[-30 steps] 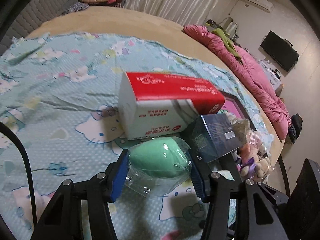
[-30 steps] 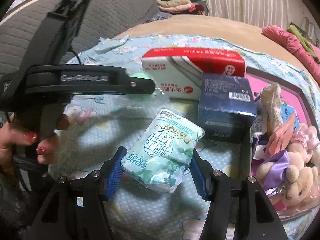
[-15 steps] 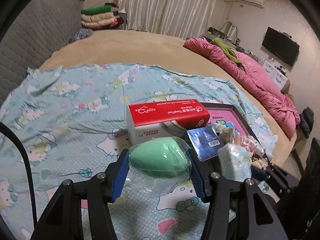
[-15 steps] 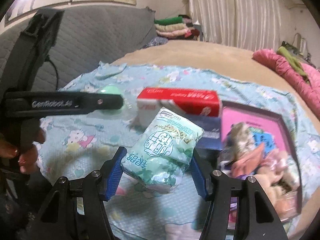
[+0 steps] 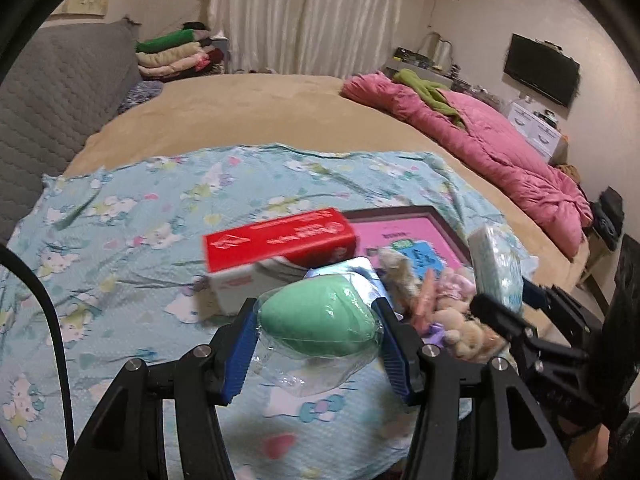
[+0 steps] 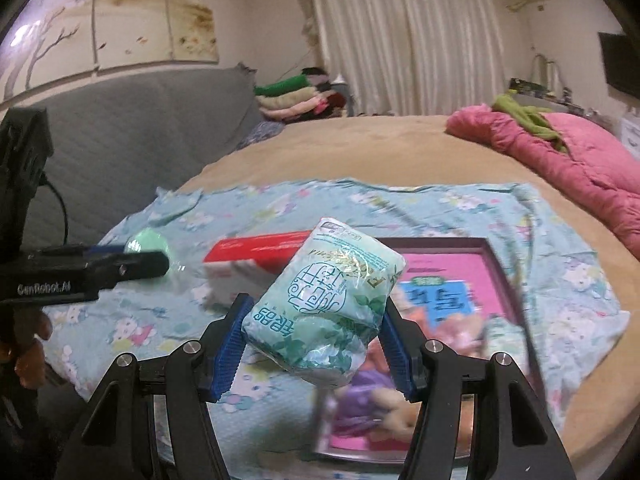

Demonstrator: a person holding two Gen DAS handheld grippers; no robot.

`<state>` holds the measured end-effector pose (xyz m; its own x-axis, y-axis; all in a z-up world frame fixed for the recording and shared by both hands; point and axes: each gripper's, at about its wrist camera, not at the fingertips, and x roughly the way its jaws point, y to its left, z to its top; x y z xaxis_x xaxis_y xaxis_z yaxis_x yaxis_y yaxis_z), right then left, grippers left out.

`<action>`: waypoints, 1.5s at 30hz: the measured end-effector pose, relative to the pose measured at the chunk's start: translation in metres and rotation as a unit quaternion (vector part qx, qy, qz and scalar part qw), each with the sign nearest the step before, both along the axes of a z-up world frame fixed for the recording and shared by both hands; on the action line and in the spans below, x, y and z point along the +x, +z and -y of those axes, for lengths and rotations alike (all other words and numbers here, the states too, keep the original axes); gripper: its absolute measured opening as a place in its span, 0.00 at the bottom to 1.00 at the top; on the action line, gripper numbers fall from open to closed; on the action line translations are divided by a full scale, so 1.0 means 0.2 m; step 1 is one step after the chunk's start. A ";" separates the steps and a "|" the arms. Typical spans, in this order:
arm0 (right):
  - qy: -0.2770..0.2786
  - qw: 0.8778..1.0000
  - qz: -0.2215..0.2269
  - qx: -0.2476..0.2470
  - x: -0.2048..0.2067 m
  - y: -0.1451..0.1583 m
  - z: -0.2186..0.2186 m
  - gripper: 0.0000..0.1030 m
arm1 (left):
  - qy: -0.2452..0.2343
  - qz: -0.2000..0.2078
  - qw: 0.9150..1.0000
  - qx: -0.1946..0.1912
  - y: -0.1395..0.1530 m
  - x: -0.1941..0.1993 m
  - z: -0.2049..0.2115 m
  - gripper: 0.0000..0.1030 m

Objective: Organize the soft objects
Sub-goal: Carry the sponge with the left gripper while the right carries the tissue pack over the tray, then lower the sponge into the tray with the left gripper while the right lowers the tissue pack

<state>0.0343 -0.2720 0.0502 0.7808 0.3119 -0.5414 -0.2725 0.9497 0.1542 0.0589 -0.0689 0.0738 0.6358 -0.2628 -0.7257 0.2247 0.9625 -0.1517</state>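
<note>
My left gripper (image 5: 316,340) is shut on a green egg-shaped sponge (image 5: 318,326) in clear plastic wrap and holds it above the bed. My right gripper (image 6: 314,340) is shut on a pale green tissue pack (image 6: 324,304), also held in the air. The tissue pack (image 5: 496,264) and the right gripper show at the right of the left wrist view. The left gripper with the sponge (image 6: 146,242) shows at the left of the right wrist view. Below lie a pink tray (image 6: 460,264) with plush toys (image 5: 452,312) and hair ties.
A red and white tissue box (image 5: 276,248) and a dark blue box (image 5: 352,266) lie on the Hello Kitty sheet (image 5: 140,240) next to the tray. A pink quilt (image 5: 500,148) lies at the far right. A grey headboard (image 6: 132,124) and folded clothes (image 6: 296,96) stand behind.
Both grippers have risen well above the bed with their objects still held. The boxes and tray now look smaller and lower in both views.
</note>
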 end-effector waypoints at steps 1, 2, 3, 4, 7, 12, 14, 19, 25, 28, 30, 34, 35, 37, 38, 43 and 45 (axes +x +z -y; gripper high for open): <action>-0.005 1.000 0.002 0.001 -0.01 0.01 0.03 0.61 | -0.007 -0.001 1.000 0.003 0.00 0.00 0.04 0.55; -0.015 1.000 0.004 0.000 -0.01 0.01 0.07 0.61 | -0.013 -0.002 1.000 0.007 -0.01 0.00 0.08 0.55; -0.021 1.000 0.008 0.000 -0.01 0.02 0.11 0.61 | -0.021 -0.004 1.000 0.010 -0.01 -0.01 0.12 0.55; -0.028 1.000 0.011 -0.002 -0.01 0.02 0.14 0.61 | -0.028 -0.005 1.000 0.012 -0.01 -0.01 0.16 0.55; -0.050 0.999 0.018 0.003 -0.01 0.03 0.25 0.61 | -0.047 -0.011 0.999 0.012 -0.02 -0.01 0.28 0.55; -0.081 0.996 0.023 0.003 -0.02 0.03 0.40 0.61 | -0.076 -0.021 0.997 0.022 -0.06 -0.02 0.46 0.55; -0.089 0.996 0.023 0.006 -0.01 0.03 0.44 0.61 | -0.080 -0.024 0.996 0.028 -0.07 -0.01 0.50 0.55; -0.101 0.994 0.024 0.017 -0.01 0.01 0.50 0.61 | -0.088 -0.034 0.995 0.044 -0.12 0.02 0.59 0.55; -0.094 0.995 0.020 0.020 0.02 -0.02 0.51 0.61 | -0.094 -0.041 0.993 0.051 -0.17 0.07 0.65 0.55; -0.091 0.996 0.014 0.019 0.04 -0.05 0.50 0.61 | -0.096 -0.045 0.993 0.050 -0.19 0.10 0.67 0.55; -0.090 0.996 0.012 0.017 0.06 -0.06 0.50 0.61 | -0.098 -0.047 0.993 0.052 -0.21 0.11 0.69 0.55; -0.092 0.996 0.006 0.019 0.08 -0.09 0.51 0.61 | -0.102 -0.054 0.992 0.042 -0.25 0.14 0.70 0.55; -0.093 0.995 0.004 0.019 0.08 -0.10 0.51 0.61 | -0.103 -0.056 0.992 0.042 -0.26 0.15 0.71 0.55; -0.096 0.995 -0.001 0.016 0.09 -0.11 0.51 0.61 | -0.105 -0.057 0.992 0.045 -0.27 0.16 0.72 0.55; -0.097 0.995 -0.003 0.016 0.10 -0.12 0.52 0.61 | -0.108 -0.057 0.991 0.047 -0.28 0.16 0.73 0.55; -0.098 0.995 -0.013 0.013 0.13 -0.16 0.52 0.61 | -0.113 -0.062 0.990 0.052 -0.33 0.19 0.76 0.55; -0.097 0.995 -0.018 0.012 0.13 -0.18 0.52 0.61 | -0.115 -0.066 0.990 0.051 -0.36 0.20 0.76 0.55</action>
